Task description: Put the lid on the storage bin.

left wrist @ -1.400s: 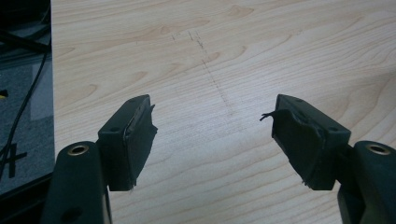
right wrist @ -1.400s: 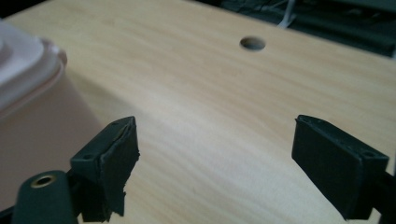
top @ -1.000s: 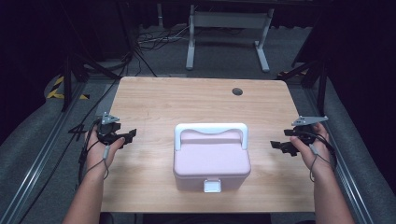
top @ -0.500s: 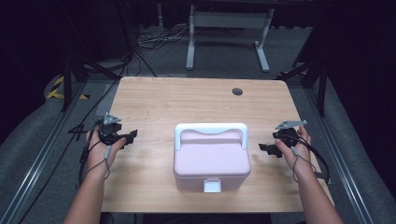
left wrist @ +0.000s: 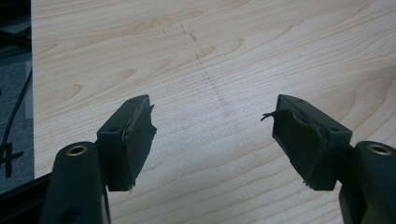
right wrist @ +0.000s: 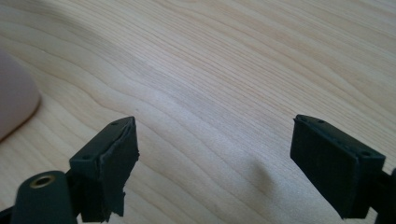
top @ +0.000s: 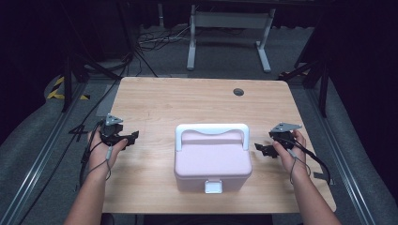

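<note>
Both grippers are empty with jaws spread wide: the left gripper (top: 126,139) hovers over bare wood near the left edge of the table (top: 187,101), and the right gripper (top: 264,149) sits just beside the right side of the pink box (top: 212,161), a rounded corner of which (right wrist: 14,105) shows at the edge of the right gripper view. That flanking stance looks like readiness to work the box from both sides. It stands closed at the middle of the near half, white handle (top: 211,129) folded toward the far side and white latch (top: 213,187) facing the person, probably so the clasp is easy to reach.
</note>
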A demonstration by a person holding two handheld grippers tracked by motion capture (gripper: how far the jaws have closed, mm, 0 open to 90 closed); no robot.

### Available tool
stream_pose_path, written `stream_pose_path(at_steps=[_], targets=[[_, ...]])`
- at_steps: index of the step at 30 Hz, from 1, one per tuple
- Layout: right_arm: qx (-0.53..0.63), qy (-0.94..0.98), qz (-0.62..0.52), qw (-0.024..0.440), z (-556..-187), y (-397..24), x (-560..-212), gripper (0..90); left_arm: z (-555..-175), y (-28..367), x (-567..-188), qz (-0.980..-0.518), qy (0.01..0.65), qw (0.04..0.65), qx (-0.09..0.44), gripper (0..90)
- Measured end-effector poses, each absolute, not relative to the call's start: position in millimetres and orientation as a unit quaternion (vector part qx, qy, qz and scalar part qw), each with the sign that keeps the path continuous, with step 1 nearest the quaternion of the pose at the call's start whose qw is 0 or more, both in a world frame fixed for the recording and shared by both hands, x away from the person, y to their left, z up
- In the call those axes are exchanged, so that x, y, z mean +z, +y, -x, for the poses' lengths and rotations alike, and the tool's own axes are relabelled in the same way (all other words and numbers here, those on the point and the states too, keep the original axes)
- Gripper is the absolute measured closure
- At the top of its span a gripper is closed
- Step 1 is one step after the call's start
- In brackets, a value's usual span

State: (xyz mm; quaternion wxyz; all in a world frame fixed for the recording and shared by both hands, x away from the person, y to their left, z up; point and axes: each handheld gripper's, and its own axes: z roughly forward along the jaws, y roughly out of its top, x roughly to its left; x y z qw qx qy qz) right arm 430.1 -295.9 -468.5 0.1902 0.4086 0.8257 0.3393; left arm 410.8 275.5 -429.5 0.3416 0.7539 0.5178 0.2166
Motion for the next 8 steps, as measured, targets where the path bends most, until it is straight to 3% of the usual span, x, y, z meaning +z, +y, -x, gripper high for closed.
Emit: stream_pose_path(at_steps=[8], targets=[[0.351, 0.82, -0.412, 0.186, -430.0, -295.3, -468.2, 15.3, -410.8, 275.1, -429.4, -0.753, 0.518, 0.344, 0.214, 29.5]])
